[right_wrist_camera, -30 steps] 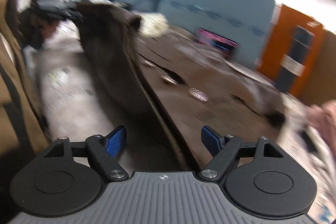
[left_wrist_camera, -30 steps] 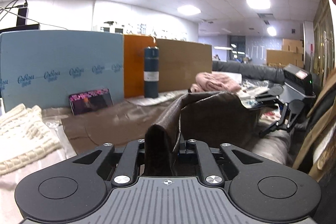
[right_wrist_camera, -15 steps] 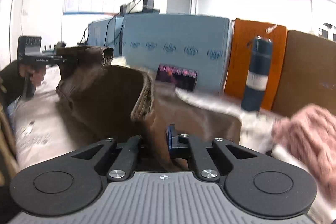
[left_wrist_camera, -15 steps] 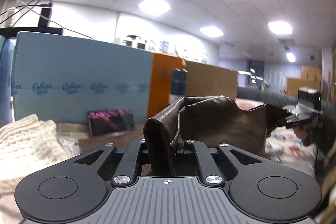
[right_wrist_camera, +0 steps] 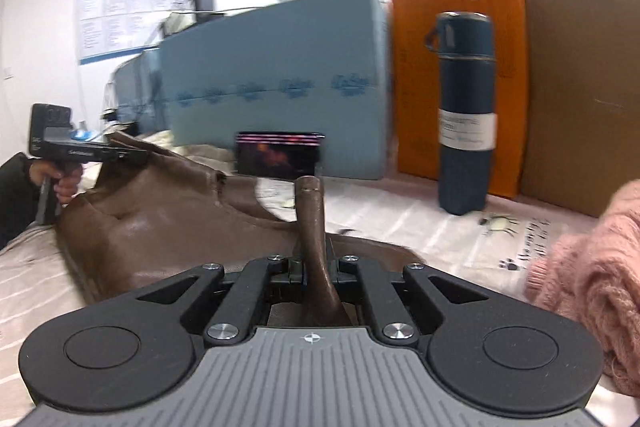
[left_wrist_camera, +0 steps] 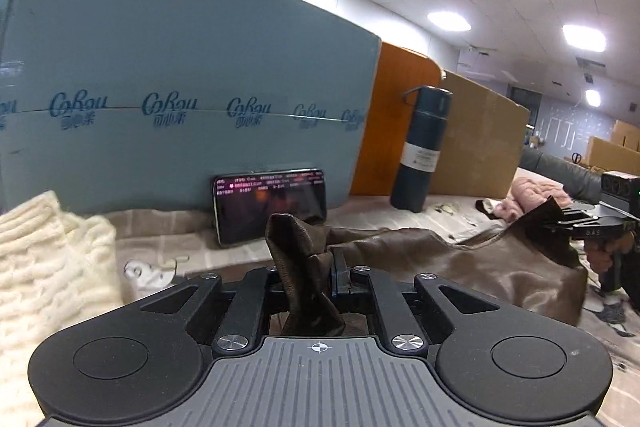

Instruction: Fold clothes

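Note:
A shiny brown garment (left_wrist_camera: pixel 472 267) is stretched between my two grippers, low over the table. My left gripper (left_wrist_camera: pixel 316 267) is shut on one bunched corner of it, which sticks up between the fingers. My right gripper (right_wrist_camera: pixel 312 259) is shut on another corner, a narrow fold (right_wrist_camera: pixel 312 211) standing upright between the fingers. The garment's body (right_wrist_camera: pixel 160 223) sags onto the table. The right gripper shows at the right edge of the left wrist view (left_wrist_camera: pixel 592 227), and the left gripper at the left of the right wrist view (right_wrist_camera: pixel 80 151).
A cream knit (left_wrist_camera: pixel 44 267) lies at the left, a pink knit (right_wrist_camera: pixel 592 275) at the right. A phone (left_wrist_camera: pixel 272 203) leans on a blue foam board (left_wrist_camera: pixel 180 87). A dark blue flask (right_wrist_camera: pixel 464 115) stands before orange and cardboard panels. A pale printed cloth (right_wrist_camera: pixel 440 227) covers the table.
Both grippers have come down and forward toward the back boards with the garment, which has dropped from hanging in the air to draping on the table. The right gripper shut on it a second ago.

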A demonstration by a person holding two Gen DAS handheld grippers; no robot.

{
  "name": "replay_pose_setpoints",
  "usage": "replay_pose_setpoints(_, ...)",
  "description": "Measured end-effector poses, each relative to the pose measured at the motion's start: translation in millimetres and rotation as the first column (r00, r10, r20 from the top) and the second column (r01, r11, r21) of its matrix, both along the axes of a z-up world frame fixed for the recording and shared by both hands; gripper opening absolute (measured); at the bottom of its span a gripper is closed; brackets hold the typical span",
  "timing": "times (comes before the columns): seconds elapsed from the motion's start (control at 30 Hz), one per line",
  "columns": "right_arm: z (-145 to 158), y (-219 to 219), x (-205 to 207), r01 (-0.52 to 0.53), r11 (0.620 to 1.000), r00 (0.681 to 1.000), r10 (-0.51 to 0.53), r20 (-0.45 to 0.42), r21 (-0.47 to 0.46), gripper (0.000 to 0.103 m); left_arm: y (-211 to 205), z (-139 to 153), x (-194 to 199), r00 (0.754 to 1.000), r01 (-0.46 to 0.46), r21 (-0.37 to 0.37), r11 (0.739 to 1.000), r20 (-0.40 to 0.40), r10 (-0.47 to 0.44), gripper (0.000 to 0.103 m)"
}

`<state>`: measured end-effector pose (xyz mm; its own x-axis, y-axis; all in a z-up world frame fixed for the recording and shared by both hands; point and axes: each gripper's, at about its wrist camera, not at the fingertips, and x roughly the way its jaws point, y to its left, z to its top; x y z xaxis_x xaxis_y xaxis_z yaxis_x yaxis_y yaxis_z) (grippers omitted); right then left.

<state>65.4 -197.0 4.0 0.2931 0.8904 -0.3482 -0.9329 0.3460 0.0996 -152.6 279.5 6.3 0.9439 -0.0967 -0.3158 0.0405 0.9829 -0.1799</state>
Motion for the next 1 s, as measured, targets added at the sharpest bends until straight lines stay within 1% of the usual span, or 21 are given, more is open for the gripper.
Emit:
replay_pose_setpoints(0.07,-1.6,4.8,7.8,0.027,1.0,1.0,-0.027,0.007,0.0,0.005,1.4,0.4,16.2,1.0,-0.004,0.023,1.0,-0.02,0.005,0.01)
replay_pose_setpoints(0.13,-4.8,12.0,16.8,0.057,0.998,0.998,-0.057,0.006,-0.023,0.006,3.3,-3.9,30.8,0.998,-0.013,0.047,0.999,-0.068,0.016,0.011)
replay_pose_setpoints(0.2,-11.4,18.1,24.3,0.092,0.994,0.996,-0.092,-0.003,-0.062,0.007,4.5,-8.9,41.6,0.993,-0.025,0.064,0.998,-0.116,0.032,0.017)
replay_pose_setpoints(0.23,-15.4,19.8,27.5,0.108,0.991,0.994,-0.109,-0.01,-0.08,0.01,5.5,-11.1,42.8,0.99,-0.034,0.062,0.997,-0.131,0.042,0.019)
replay_pose_setpoints(0.27,-17.7,20.3,30.6,0.12,0.988,0.992,-0.123,-0.026,-0.094,0.013,6.4,-13.3,44.0,0.988,-0.044,0.061,0.997,-0.147,0.052,0.025)
replay_pose_setpoints(0.3,-18.4,19.5,33.0,0.127,0.987,0.991,-0.131,-0.041,-0.096,0.014,7.3,-15.5,45.2,0.985,-0.053,0.061,0.997,-0.163,0.062,0.026)
replay_pose_setpoints(0.33,-18.0,17.4,33.6,0.137,0.987,0.989,-0.141,-0.047,-0.087,0.023,8.5,-16.8,44.8,0.983,-0.062,0.054,0.997,-0.169,0.071,0.036)
replay_pose_setpoints(0.37,-17.4,14.8,34.1,0.16,0.984,0.985,-0.164,-0.052,-0.076,0.036,10.2,-16.5,41.9,0.984,-0.072,0.038,0.997,-0.16,0.077,0.05)
replay_pose_setpoints(0.4,-16.5,10.7,34.4,0.187,0.98,0.979,-0.191,-0.066,-0.065,0.043,12.0,-16.2,38.8,0.985,-0.08,0.016,0.997,-0.152,0.081,0.068)
replay_pose_setpoints(0.43,-15.7,6.5,34.7,0.214,0.975,0.973,-0.218,-0.081,-0.053,0.048,13.6,-15.9,35.3,0.985,-0.088,-0.01,0.996,-0.148,0.086,0.075)
replay_pose_setpoints(0.47,-14.9,2.3,35.1,0.24,0.97,0.965,-0.243,-0.096,-0.041,0.049,13.0,-14.9,33.0,0.985,-0.1,-0.024,0.995,-0.145,0.095,0.081)
replay_pose_setpoints(0.5,-14.1,-2.8,35.2,0.26,0.965,0.958,-0.261,-0.116,-0.024,0.05,10.5,-12.8,31.3,0.984,-0.115,-0.019,0.993,-0.14,0.111,0.083)
replay_pose_setpoints(0.57,-12.2,-12.2,33.9,0.316,0.949,0.938,-0.313,-0.149,0.0,0.055,5.5,-6.7,24.1,0.978,-0.159,0.02,0.987,-0.132,0.16,0.085)
replay_pose_setpoints(0.63,-11.7,-15.2,31.3,0.366,0.931,0.92,-0.364,-0.148,-0.017,0.056,-1.8,1.8,15.6,0.966,-0.217,0.072,0.974,-0.129,0.225,0.088)
replay_pose_setpoints(0.67,-13.5,-13.6,30.1,0.389,0.92,0.91,-0.392,-0.138,-0.046,0.056,-5.3,4.3,11.0,0.959,-0.24,0.084,0.967,-0.131,0.25,0.09)
replay_pose_setpoints(0.73,-18.9,-9.2,28.8,0.423,0.9,0.892,-0.434,-0.129,-0.105,0.057,-11.5,4.4,1.1,0.95,-0.27,0.072,0.96,-0.146,0.278,0.093)
replay_pose_setpoints(0.83,-27.2,-1.0,28.9,0.432,0.887,0.885,-0.452,-0.117,-0.16,0.06,-20.9,4.7,-13.6,0.933,-0.314,0.053,0.948,-0.168,0.318,0.094)
replay_pose_setpoints(0.9,-24.2,-3.2,24.4,0.444,0.886,0.882,-0.459,-0.108,-0.136,0.063,-27.1,4.9,-23.4,0.92,-0.343,0.041,0.938,-0.184,0.345,0.095)
replay_pose_setpoints(0.97,-16.2,-9.7,17.6,0.469,0.877,0.869,-0.479,-0.125,-0.1,0.074,-30.6,2.5,-32.9,0.912,-0.363,0.014,0.932,-0.199,0.359,0.095)
replay_pose_setpoints(1.0,-11.8,-13.6,12.8,0.487,0.869,0.859,-0.494,-0.137,-0.084,0.076,-31.5,0.5,-35.8,0.907,-0.374,0.001,0.927,-0.21,0.366,0.095)
